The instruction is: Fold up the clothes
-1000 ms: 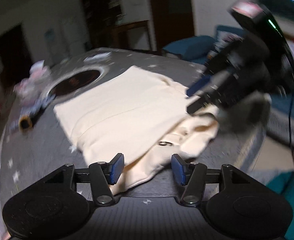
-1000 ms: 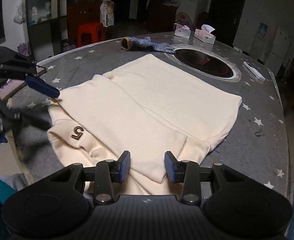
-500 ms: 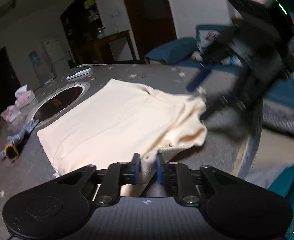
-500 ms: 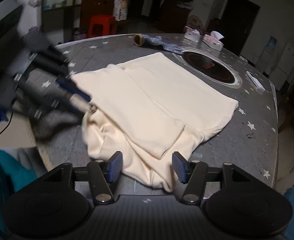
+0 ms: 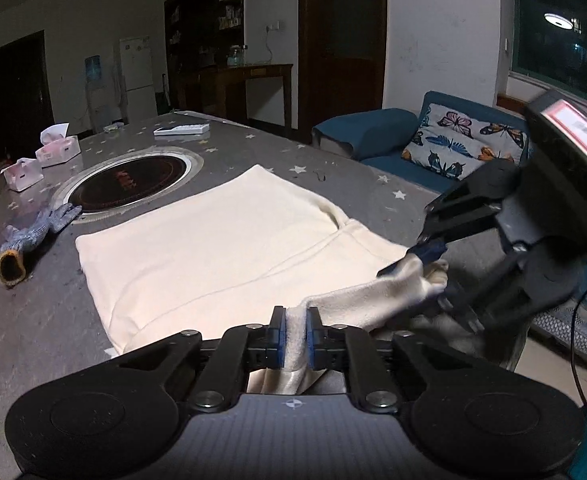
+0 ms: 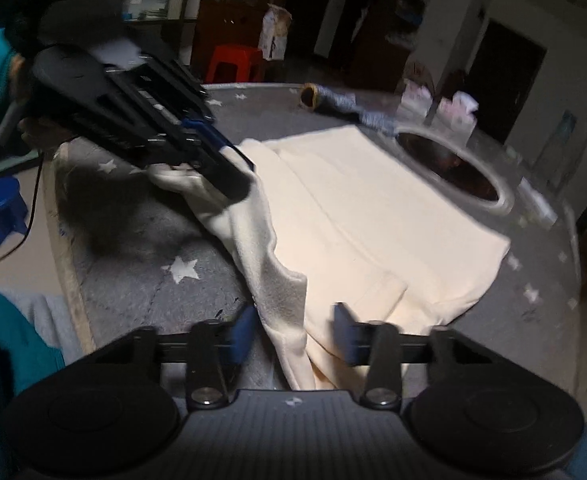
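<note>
A cream garment lies partly folded on the grey star-patterned table; it also shows in the right wrist view. My left gripper is shut on the garment's near edge and lifts it a little. It shows in the right wrist view holding that lifted fold. My right gripper is open, its jaws on either side of the garment's near corner. It shows in the left wrist view at the garment's right end.
An inset round cooktop sits beyond the garment. A blue knit glove lies at the left. Two tissue boxes and a remote stand farther back. A blue sofa is off the table's right side.
My left gripper closed on the garment's near edge and raised it. My right gripper moved in over the garment's other near corner, still open.
</note>
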Demonstrator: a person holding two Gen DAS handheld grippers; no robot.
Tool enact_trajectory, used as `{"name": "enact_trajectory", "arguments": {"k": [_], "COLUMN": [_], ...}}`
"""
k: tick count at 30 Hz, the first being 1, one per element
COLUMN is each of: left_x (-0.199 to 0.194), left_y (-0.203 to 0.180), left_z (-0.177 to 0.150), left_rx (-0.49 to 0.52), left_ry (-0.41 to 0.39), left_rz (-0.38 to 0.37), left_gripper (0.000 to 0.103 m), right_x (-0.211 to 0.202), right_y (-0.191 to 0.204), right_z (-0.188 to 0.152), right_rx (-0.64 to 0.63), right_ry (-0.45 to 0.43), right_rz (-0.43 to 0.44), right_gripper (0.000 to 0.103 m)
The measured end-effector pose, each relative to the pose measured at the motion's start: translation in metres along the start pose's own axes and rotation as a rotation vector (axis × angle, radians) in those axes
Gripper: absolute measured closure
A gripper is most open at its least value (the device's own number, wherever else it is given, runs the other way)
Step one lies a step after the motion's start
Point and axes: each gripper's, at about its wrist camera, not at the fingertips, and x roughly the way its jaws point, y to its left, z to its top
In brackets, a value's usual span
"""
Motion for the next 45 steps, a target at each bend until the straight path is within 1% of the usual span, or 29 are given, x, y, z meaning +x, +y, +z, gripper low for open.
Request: {"name": "enact_trajectory", "arguments": {"k": [1, 2, 3, 4, 7, 9, 13, 14, 16, 17, 18, 21, 27, 33, 35, 39, 43, 45], "left_x": [-0.002, -0.005, -0.008, -0.011, -0.017, -0.017, -0.014, -0.013, -0.011, -0.011, -0.012, -0.021, -0.051, -0.094, -0.103, -0.104, -0.087, -0.075], "left_y": [-0.002, -0.004, -0.005, -0.007, -0.013, -0.016, -0.019, -0.019, -0.016, -0.013, -0.010, -0.007, -0.013, -0.026, -0.026, -0.020, -0.006, 0.005], "left_z": [-0.003, -0.007, -0.010, -0.014, -0.024, -0.030, -0.041, -0.042, -0.044, -0.045, -0.044, -0.042, -0.039, -0.038, -0.034, -0.018, 0.005, 0.017], "left_rx": [0.011, 0.025, 0.038, 0.052, 0.100, 0.140, 0.217, 0.224, 0.225, 0.215, 0.204, 0.173, 0.146, 0.113, 0.103, 0.094, 0.110, 0.099], "left_ry": [0.003, 0.005, 0.007, 0.009, 0.023, 0.034, 0.057, 0.063, 0.073, 0.076, 0.076, 0.051, -0.001, -0.049, -0.067, -0.091, -0.099, -0.091], "left_rz": [0.009, 0.020, 0.030, 0.041, 0.067, 0.089, 0.137, 0.145, 0.150, 0.144, 0.139, 0.126, 0.086, 0.023, 0.012, 0.022, 0.056, 0.064], "left_gripper": [0.087, 0.077, 0.060, 0.056, 0.055, 0.053, 0.053, 0.054, 0.069, 0.082, 0.088, 0.096, 0.097, 0.097, 0.097, 0.097, 0.097, 0.097], "right_x": [0.002, 0.003, 0.002, 0.001, -0.002, -0.003, -0.004, -0.004, -0.006, -0.006, -0.007, -0.012, -0.035, -0.075, -0.089, -0.098, -0.088, -0.079], "right_y": [-0.004, -0.007, -0.009, -0.012, -0.019, -0.022, -0.027, -0.027, -0.026, -0.025, -0.024, -0.021, -0.010, 0.012, 0.018, 0.015, -0.006, -0.021], "right_z": [0.001, 0.003, 0.004, 0.007, 0.012, 0.014, 0.019, 0.020, 0.020, 0.020, 0.019, 0.017, 0.014, 0.013, 0.014, 0.022, 0.036, 0.044], "right_rx": [0.016, 0.033, 0.045, 0.058, 0.081, 0.094, 0.118, 0.122, 0.124, 0.123, 0.126, 0.132, 0.118, 0.073, 0.068, 0.078, 0.097, 0.105], "right_ry": [0.002, 0.000, -0.002, -0.007, -0.017, -0.022, -0.034, -0.038, -0.043, -0.044, -0.046, -0.059, -0.093, -0.109, -0.114, -0.116, -0.119, -0.117], "right_rz": [0.008, 0.017, 0.023, 0.026, 0.030, 0.028, 0.013, 0.010, 0.005, 0.003, 0.000, -0.006, -0.009, 0.026, 0.039, 0.036, 0.007, -0.006], "right_gripper": [0.083, 0.086, 0.087, 0.087, 0.088, 0.088, 0.088, 0.089, 0.089, 0.090, 0.090, 0.092, 0.093, 0.093, 0.093, 0.093, 0.093, 0.094]}}
